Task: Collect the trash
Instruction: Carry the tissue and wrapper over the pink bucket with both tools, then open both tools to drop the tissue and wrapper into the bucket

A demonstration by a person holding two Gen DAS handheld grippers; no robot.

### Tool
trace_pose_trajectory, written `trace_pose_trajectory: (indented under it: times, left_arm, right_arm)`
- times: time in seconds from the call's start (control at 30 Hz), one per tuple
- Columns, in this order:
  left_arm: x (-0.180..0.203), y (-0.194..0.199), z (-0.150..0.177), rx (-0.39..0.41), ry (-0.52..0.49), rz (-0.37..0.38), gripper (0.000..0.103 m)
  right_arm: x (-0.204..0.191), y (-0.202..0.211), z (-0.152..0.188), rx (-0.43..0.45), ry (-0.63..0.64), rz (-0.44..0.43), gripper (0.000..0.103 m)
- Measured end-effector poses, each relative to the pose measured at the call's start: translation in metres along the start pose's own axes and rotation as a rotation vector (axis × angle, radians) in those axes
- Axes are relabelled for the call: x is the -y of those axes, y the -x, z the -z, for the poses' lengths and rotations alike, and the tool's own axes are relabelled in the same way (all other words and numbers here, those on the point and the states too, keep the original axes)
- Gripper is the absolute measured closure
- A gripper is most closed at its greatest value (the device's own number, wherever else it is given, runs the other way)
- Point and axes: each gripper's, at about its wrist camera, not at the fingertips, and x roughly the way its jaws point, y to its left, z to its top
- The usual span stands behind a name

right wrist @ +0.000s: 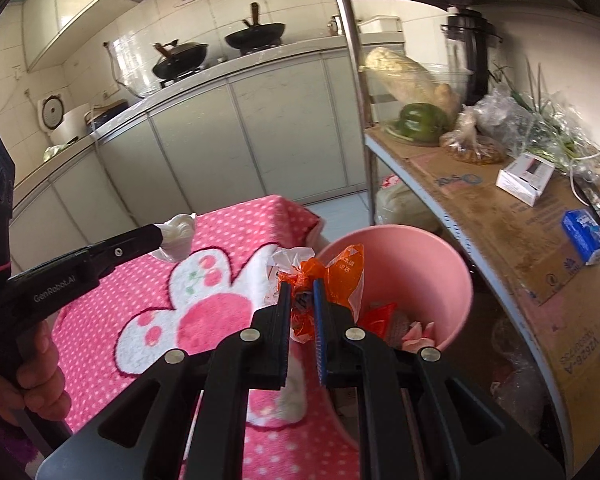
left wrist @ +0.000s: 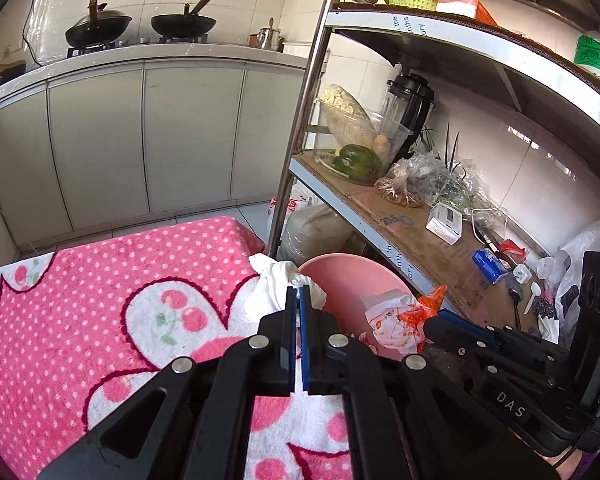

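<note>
**Two pieces of trash held at the pink bin**

The orange wrapper point(right wrist: 314, 280) sits clamped in the right hand-held gripper point(right wrist: 302, 286), at the rim of the pink bin point(right wrist: 456, 276) — inside it lie red and pale scraps. The left hand-held gripper point(left wrist: 299, 292) is pinched together on a white crumpled tissue point(left wrist: 276, 284), just above the pink polka-dot towel point(left wrist: 100, 300) covering the worktop, beside the bin.

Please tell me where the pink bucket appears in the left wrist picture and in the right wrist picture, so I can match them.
Left wrist view: the pink bucket sits lower centre-right, just beyond the closed fingers, beside the pink towel.
Right wrist view: the pink bucket is centre-right, past the orange wrapper.
Shared landmark: the green pepper on the shelf.
</note>
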Motion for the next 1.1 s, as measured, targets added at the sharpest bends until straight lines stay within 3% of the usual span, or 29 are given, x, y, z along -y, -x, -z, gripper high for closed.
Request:
trace_pose_trajectory:
  times: [0.47,1.1]
  left_arm:
    - [0.053,-0.080,-0.013,-0.071,-0.066,0.104,0.102]
    - [0.052,-0.188,0.009,-0.235,-0.089,0.057,0.102]
  right_arm:
    - [0.056,-0.049,0.008,-0.065,-0.083,0.094,0.092]
    - [0.086,-0.113,0.022,-0.169,-0.094,0.168,0.092]
